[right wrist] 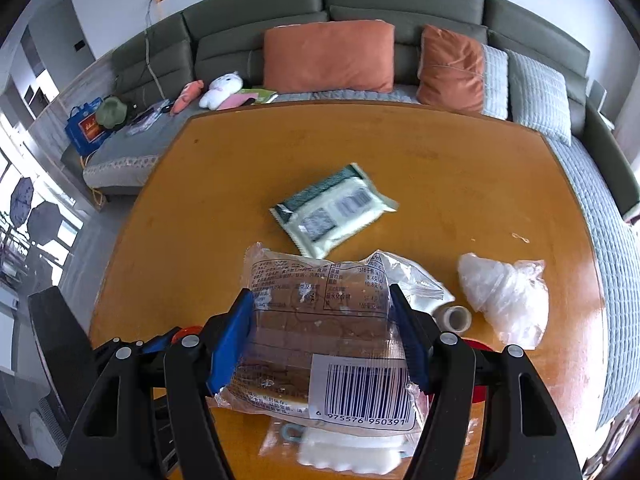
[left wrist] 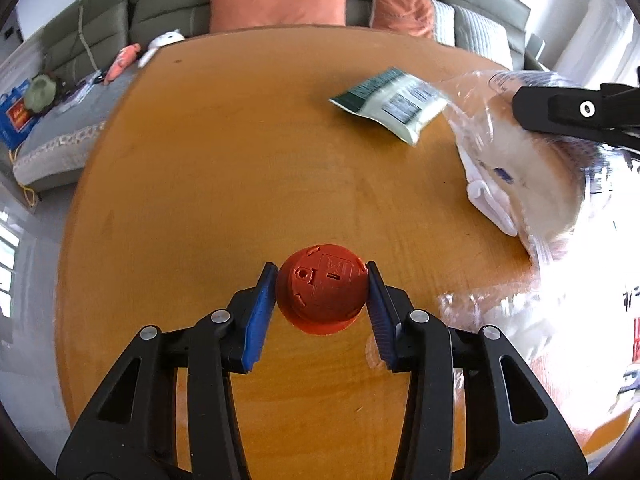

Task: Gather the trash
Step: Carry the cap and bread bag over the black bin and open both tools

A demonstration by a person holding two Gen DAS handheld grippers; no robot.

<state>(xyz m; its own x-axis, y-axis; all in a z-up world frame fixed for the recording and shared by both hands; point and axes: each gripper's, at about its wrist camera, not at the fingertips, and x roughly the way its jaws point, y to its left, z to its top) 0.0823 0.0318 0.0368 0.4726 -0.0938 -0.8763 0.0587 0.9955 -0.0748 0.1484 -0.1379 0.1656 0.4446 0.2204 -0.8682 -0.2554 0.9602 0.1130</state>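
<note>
Two tools clamped: left (left wrist: 322, 294) on orange cap (left wrist: 322, 292), right (right wrist: 322, 340) on wrapper (right wrist: 320, 344) (green packet (right wrist: 334, 210) beyond).

Glossy wooden table (left wrist: 240, 184), crinkly clear-plastic wrapper (right wrist: 320, 320)

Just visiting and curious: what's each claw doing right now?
Left claw shut on orange cap. Right claw shut on clear bread bag. Green-white packet on table, nothing blocking.

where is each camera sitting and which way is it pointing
Left wrist: on the left gripper, looking down its blue fingers at the orange cap they clamp; the right gripper shows at right.
Right wrist: on the right gripper, looking down at the clear bread bag it grips.
Shared: wooden table, green-and-white packet, sofa.
</note>
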